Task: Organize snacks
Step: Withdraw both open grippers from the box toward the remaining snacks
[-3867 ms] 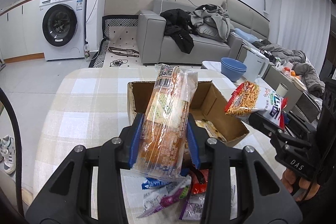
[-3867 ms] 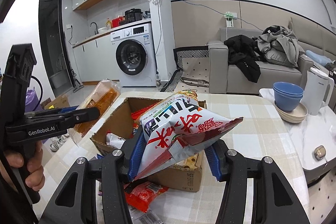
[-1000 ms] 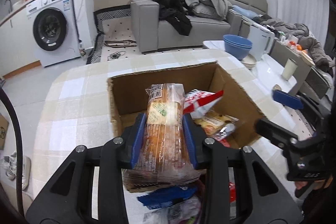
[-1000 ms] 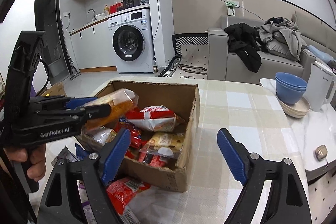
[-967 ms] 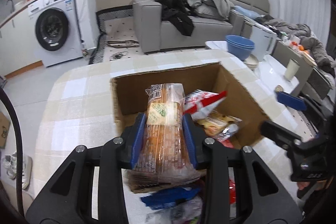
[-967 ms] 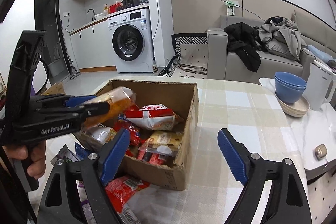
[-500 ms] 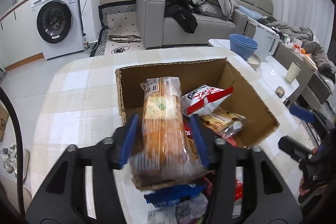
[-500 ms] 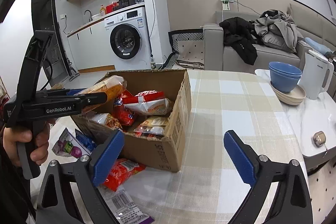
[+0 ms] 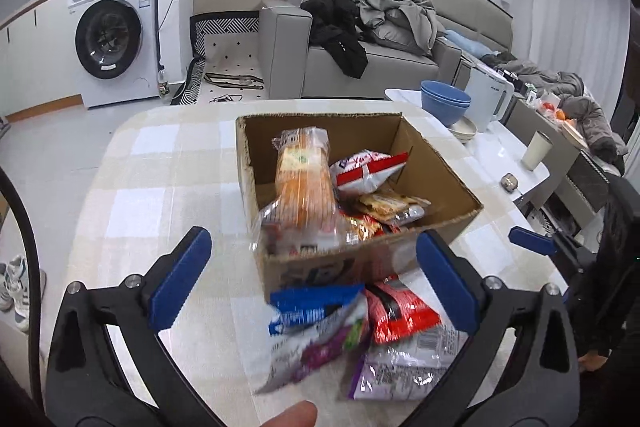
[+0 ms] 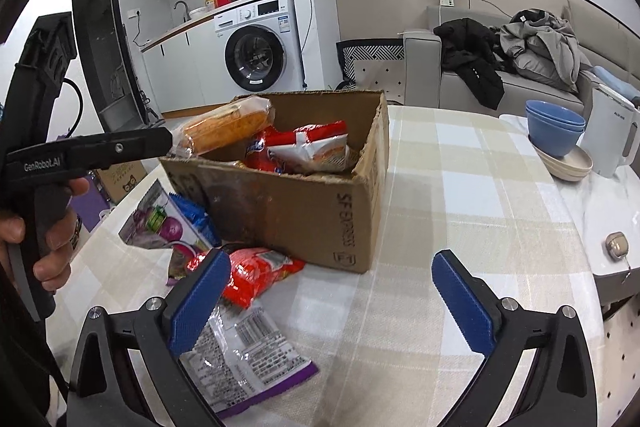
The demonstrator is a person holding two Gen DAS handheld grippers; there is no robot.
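Checked tablecloth [image 9: 132, 195] is carrying the work, with a sofa and washing machine [image 10: 260, 47] sitting far beyond the jaws. Left gripper [image 9: 314, 281] has just been opening and is standing wide, nothing between its pads; the bread loaf [image 9: 306, 183] is lying ahead of the jaws, propped on the near wall of the cardboard box [image 9: 356, 269] with its tail overhanging the rim. Right gripper [image 10: 332, 307] has also just been opening and is standing wide and empty.

Loose snacks are waiting on the cloth: a blue packet [image 9: 316, 307] and red packet [image 9: 400, 311] between the left jaws, a purple packet [image 10: 240, 351] under the right gripper's left pad, with the red packet [image 10: 256, 273] just ahead of it.

Judgement: next pick is probably the red packet. Closing on its middle (crinkly film is likely to slip) and lifting clear of the near box wall, which is standing directly in the path, seems best. The overhanging loaf may be needing a nudge inward.
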